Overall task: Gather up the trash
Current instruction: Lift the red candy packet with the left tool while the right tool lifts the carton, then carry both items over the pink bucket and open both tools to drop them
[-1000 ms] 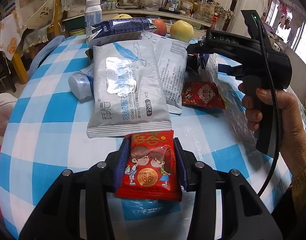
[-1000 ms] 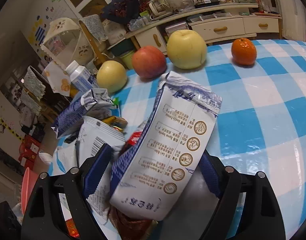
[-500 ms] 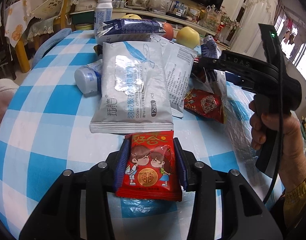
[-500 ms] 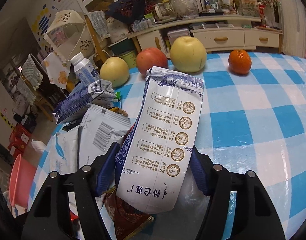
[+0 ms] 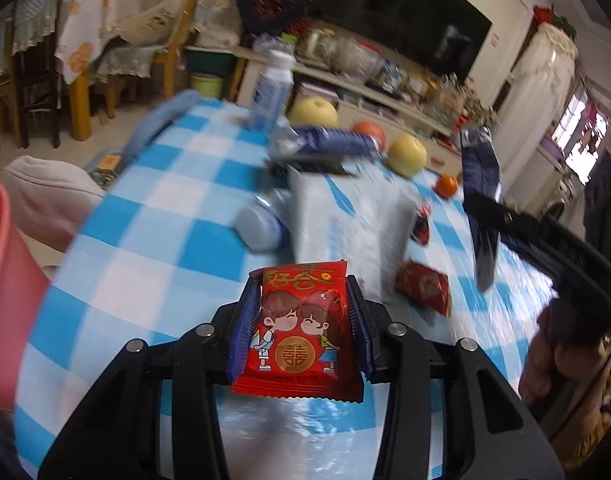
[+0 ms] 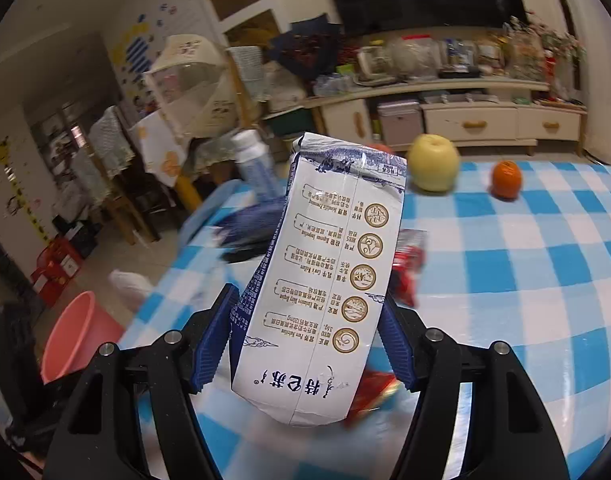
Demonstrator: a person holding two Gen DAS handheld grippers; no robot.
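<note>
My left gripper (image 5: 301, 328) is shut on a red candy wrapper (image 5: 301, 328) with a cartoon couple, held above the blue-checked table (image 5: 145, 216). My right gripper (image 6: 309, 336) is shut on a flattened blue-and-white milk carton (image 6: 329, 276), lifted off the table; the carton also shows in the left wrist view (image 5: 481, 196). A pink bin (image 6: 73, 336) stands on the floor to the left, and its rim shows in the left wrist view (image 5: 5, 280). On the table lie a grey wipes pack (image 5: 345, 216), another red wrapper (image 5: 423, 286), a second carton (image 5: 329, 144) and a tipped bottle (image 5: 261, 224).
Two apples (image 6: 433, 168), a red apple (image 5: 369, 130) and an orange (image 6: 507, 178) sit at the table's far edge. An upright white bottle (image 5: 271, 92) stands at the back. Chairs (image 5: 37, 80) and a cabinet (image 6: 465, 120) lie beyond. A cushioned seat (image 5: 53, 196) is left of the table.
Both grippers have lifted and swung to the left with their loads. The pink bin has come into view in both wrist views. The carton is higher above the table.
</note>
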